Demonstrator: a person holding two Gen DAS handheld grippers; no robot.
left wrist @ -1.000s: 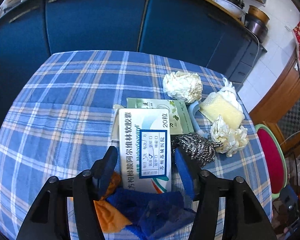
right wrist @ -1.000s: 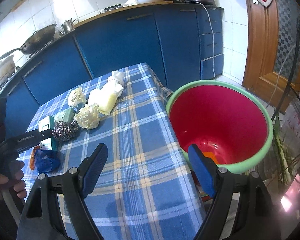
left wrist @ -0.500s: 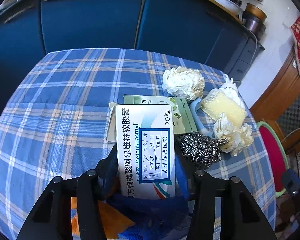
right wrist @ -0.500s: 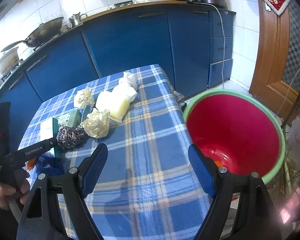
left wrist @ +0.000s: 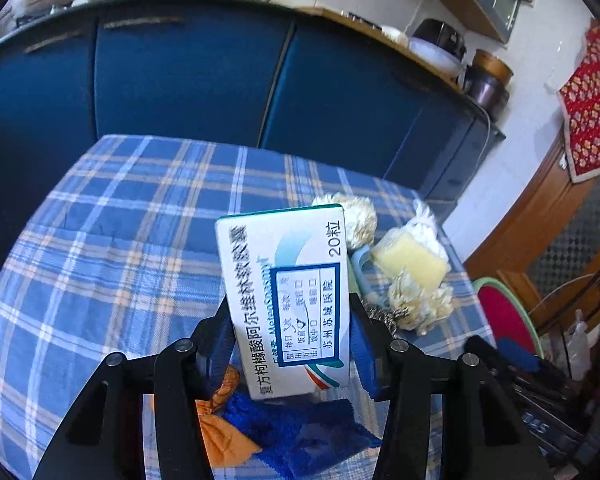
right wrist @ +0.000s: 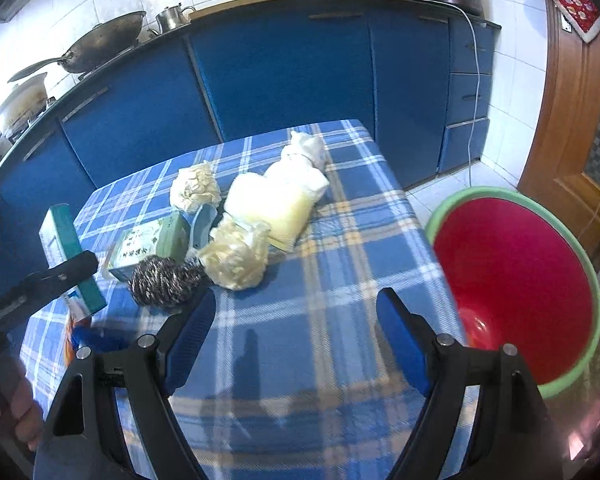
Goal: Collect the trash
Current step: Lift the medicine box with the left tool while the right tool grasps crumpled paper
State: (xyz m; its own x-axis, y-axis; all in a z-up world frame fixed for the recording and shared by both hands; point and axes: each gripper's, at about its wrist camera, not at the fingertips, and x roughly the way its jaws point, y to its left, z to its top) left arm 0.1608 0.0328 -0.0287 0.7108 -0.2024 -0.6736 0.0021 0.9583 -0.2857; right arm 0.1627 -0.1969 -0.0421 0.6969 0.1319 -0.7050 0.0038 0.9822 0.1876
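Note:
My left gripper [left wrist: 292, 344] is shut on a white medicine box [left wrist: 286, 296] and holds it tilted up above the checked tablecloth [left wrist: 112, 248]. The same box [right wrist: 66, 252] shows at the left of the right wrist view, clamped by the left gripper [right wrist: 76, 270]. My right gripper [right wrist: 296, 340] stands open over the cloth with nothing between its fingers. On the table lie a green box [right wrist: 152, 242], a steel scourer [right wrist: 162, 280], crumpled paper balls [right wrist: 236, 256] [right wrist: 194, 186], and a yellow sponge [right wrist: 280, 204]. A red basin with a green rim [right wrist: 516, 276] sits on the floor to the right.
Blue and orange cloth scraps [left wrist: 300, 432] lie under the left gripper. Blue kitchen cabinets [right wrist: 284, 76] stand behind the table, with a wok [right wrist: 100, 44] and pots on the counter. A wooden door [right wrist: 572, 92] is at the right. A hand [right wrist: 8, 404] grips the left handle.
The left gripper shut on the white box and lifted it off the table, tilting it up. The right gripper moved left from the basin to above the tablecloth.

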